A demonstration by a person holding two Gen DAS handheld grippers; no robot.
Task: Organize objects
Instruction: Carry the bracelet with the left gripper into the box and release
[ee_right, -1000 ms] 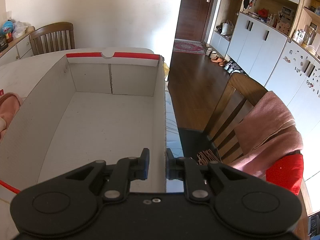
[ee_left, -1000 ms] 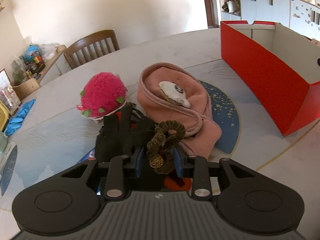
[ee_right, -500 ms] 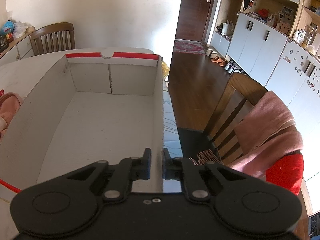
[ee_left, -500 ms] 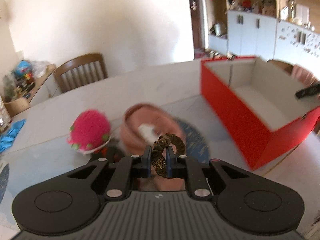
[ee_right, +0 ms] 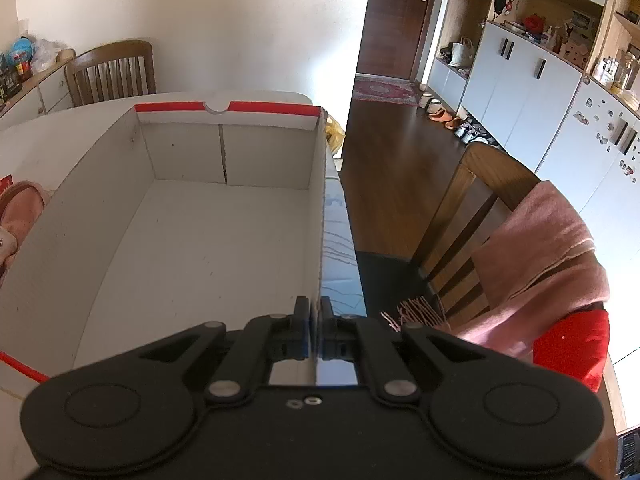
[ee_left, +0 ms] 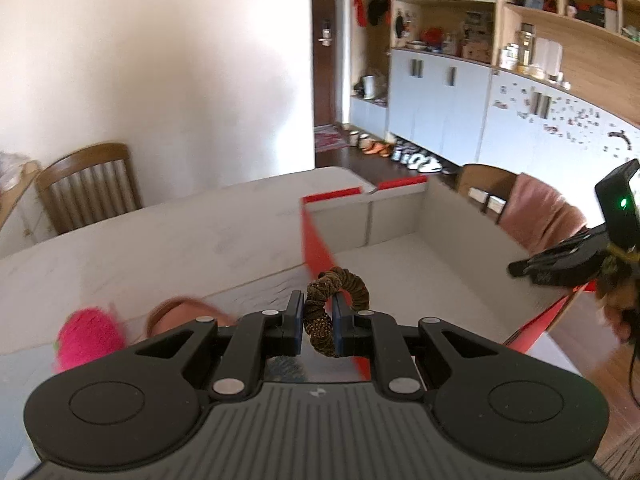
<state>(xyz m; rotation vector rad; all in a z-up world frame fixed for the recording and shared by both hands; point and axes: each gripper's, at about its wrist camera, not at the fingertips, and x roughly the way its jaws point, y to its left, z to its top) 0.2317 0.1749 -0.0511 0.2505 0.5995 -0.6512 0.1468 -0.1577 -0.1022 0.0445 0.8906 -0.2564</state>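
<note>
My left gripper (ee_left: 317, 320) is shut on a brown hair scrunchie (ee_left: 334, 300) and holds it in the air above the table, near the left wall of the red box (ee_left: 316, 246). The box is open and its pale inside shows nothing in it. My right gripper (ee_right: 315, 330) is shut on the right wall of the red box (ee_right: 322, 200), near its front corner. The right gripper also shows at the right edge of the left wrist view (ee_left: 560, 264). A pink fuzzy hat (ee_left: 86, 338) and a pink cloth bundle (ee_left: 182, 316) lie on the table below left.
The pink cloth bundle also shows at the left edge of the right wrist view (ee_right: 18, 216). A wooden chair (ee_right: 472, 216) draped with a pink scarf (ee_right: 552, 248) stands right of the table. Another wooden chair (ee_left: 88, 184) stands at the far side. The white table (ee_left: 160, 240) stretches left of the box.
My left gripper closed on the scrunchie, lifted it off the pile and carried it up and right toward the box. My right gripper closed onto the box's right wall.
</note>
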